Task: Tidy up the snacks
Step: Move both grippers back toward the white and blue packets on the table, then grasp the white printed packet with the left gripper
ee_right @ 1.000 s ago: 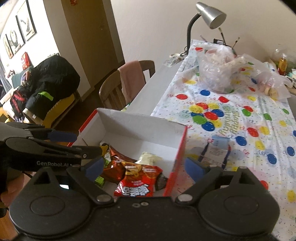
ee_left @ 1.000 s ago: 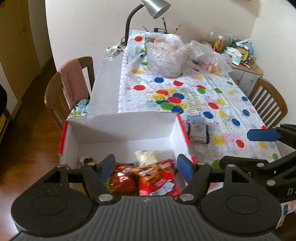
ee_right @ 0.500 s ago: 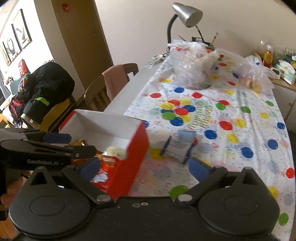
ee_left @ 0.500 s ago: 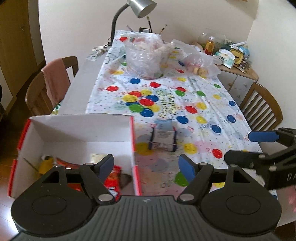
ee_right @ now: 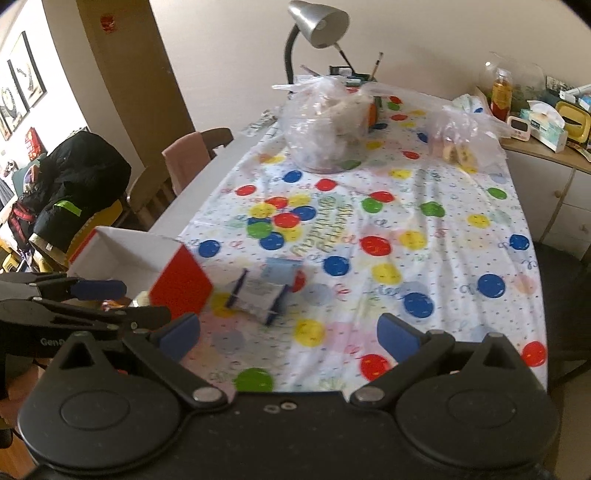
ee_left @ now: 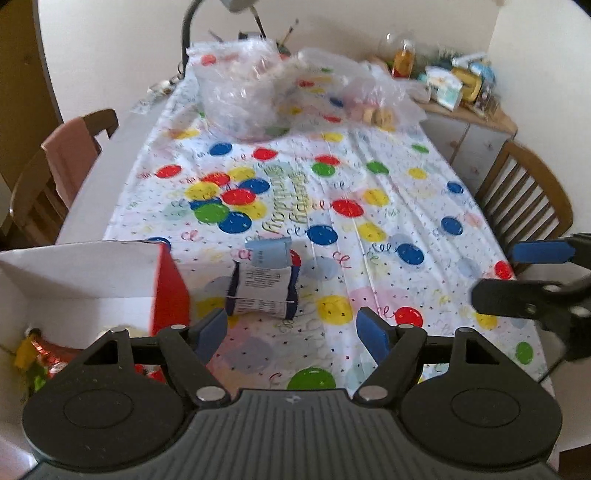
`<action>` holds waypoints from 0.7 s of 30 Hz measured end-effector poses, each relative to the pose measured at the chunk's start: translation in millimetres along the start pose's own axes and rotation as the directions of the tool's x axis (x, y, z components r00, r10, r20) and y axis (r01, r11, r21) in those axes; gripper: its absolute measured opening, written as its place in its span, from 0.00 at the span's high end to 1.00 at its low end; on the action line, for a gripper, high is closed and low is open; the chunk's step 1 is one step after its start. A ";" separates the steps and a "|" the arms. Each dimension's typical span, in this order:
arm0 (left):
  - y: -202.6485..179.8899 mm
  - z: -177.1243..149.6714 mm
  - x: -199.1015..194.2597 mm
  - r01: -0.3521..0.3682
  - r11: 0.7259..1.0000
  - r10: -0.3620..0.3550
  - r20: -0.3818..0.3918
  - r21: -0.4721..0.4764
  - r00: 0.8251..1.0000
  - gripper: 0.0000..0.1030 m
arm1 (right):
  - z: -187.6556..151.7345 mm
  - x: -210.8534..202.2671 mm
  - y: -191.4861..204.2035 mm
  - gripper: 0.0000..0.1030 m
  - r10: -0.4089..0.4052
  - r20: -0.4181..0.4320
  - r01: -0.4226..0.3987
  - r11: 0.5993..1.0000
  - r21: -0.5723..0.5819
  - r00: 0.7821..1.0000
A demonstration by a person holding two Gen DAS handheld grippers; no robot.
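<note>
A white-and-blue snack packet (ee_left: 263,286) lies label-up on the balloon-print tablecloth, just right of the red-and-white cardboard box (ee_left: 168,291). Red and yellow snack bags (ee_left: 48,360) lie inside the box. My left gripper (ee_left: 293,332) hangs open and empty over the cloth, the packet slightly ahead and left of its gap. My right gripper (ee_right: 288,336) is open wide and empty, with the packet (ee_right: 260,293) ahead and left of it and the box (ee_right: 181,282) further left. Each gripper shows at the edge of the other's view: right gripper (ee_left: 535,273), left gripper (ee_right: 94,299).
Two clear plastic bags of food (ee_left: 240,96) (ee_left: 376,99) stand at the table's far end under a desk lamp (ee_right: 317,18). Wooden chairs (ee_left: 524,199) (ee_left: 70,158) flank the table. A cluttered sideboard (ee_right: 546,122) stands back right, and a black coat (ee_right: 77,177) lies on a seat at left.
Both grippers have swung right, off the box and over the tablecloth. The box has slid to the left edge of both views and the packet is nearer. The right jaws have widened slightly.
</note>
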State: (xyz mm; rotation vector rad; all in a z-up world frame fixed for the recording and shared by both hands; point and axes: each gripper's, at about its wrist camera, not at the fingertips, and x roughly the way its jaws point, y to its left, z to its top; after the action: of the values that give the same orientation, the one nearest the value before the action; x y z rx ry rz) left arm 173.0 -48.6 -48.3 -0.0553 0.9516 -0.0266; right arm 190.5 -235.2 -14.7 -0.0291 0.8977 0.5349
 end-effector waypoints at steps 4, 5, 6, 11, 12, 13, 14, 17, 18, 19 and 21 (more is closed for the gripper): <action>-9.0 9.9 34.8 -0.007 1.000 0.007 -0.051 0.000 0.999 0.25 | 0.3 7.1 -24.4 0.00 0.009 -0.019 -0.009 1.000 0.010 1.000; -9.1 12.6 44.6 -0.007 1.000 0.007 -0.066 -0.006 0.998 0.25 | -0.5 9.1 -29.2 0.00 0.011 -0.023 -0.011 1.000 0.014 1.000; -8.3 15.0 54.3 -0.003 1.000 0.001 -0.086 -0.012 0.996 0.25 | -1.3 11.4 -34.1 0.00 0.013 -0.028 -0.013 1.000 0.019 1.000; 4.5 26.0 98.9 -0.029 0.998 0.020 -0.163 -0.054 0.986 0.25 | -6.3 22.5 -57.8 0.00 0.028 -0.049 -0.025 0.998 0.057 0.998; 7.0 27.9 105.6 -0.040 0.998 0.030 -0.173 -0.055 0.984 0.25 | -7.1 24.5 -61.6 0.00 0.030 -0.054 -0.026 0.998 0.063 0.998; 9.8 30.0 113.1 -0.058 0.996 0.046 -0.187 -0.060 0.981 0.25 | -8.1 26.8 -65.2 0.00 0.033 -0.058 -0.029 0.997 0.069 0.998; 12.7 32.0 120.3 -0.071 0.995 0.057 -0.201 -0.067 0.978 0.25 | -9.0 28.8 -68.7 0.00 0.036 -0.062 -0.032 0.997 0.075 0.997; 17.8 34.8 139.2 -0.081 0.994 0.062 -0.240 -0.072 0.969 0.25 | -11.5 35.9 -76.8 0.00 0.046 -0.074 -0.039 0.995 0.090 0.996; 18.3 34.9 143.2 -0.083 0.994 0.063 -0.245 -0.071 0.968 0.25 | -12.0 38.3 -78.5 0.00 0.048 -0.080 -0.040 0.995 0.093 0.996; 18.4 34.8 147.6 -0.081 0.994 0.061 -0.252 -0.069 0.966 0.25 | -12.5 41.1 -80.1 0.00 0.049 -0.085 -0.040 0.995 0.096 0.995; 17.8 33.5 155.3 -0.087 0.995 0.068 -0.268 -0.057 0.961 0.25 | -13.4 46.3 -83.2 0.00 0.051 -0.093 -0.042 0.994 0.103 0.994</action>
State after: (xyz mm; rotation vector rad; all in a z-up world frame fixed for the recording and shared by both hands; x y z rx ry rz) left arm 290.5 -36.9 -156.2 -0.0791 1.2231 0.0732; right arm 241.7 -290.9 -74.0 0.0586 1.0197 0.5345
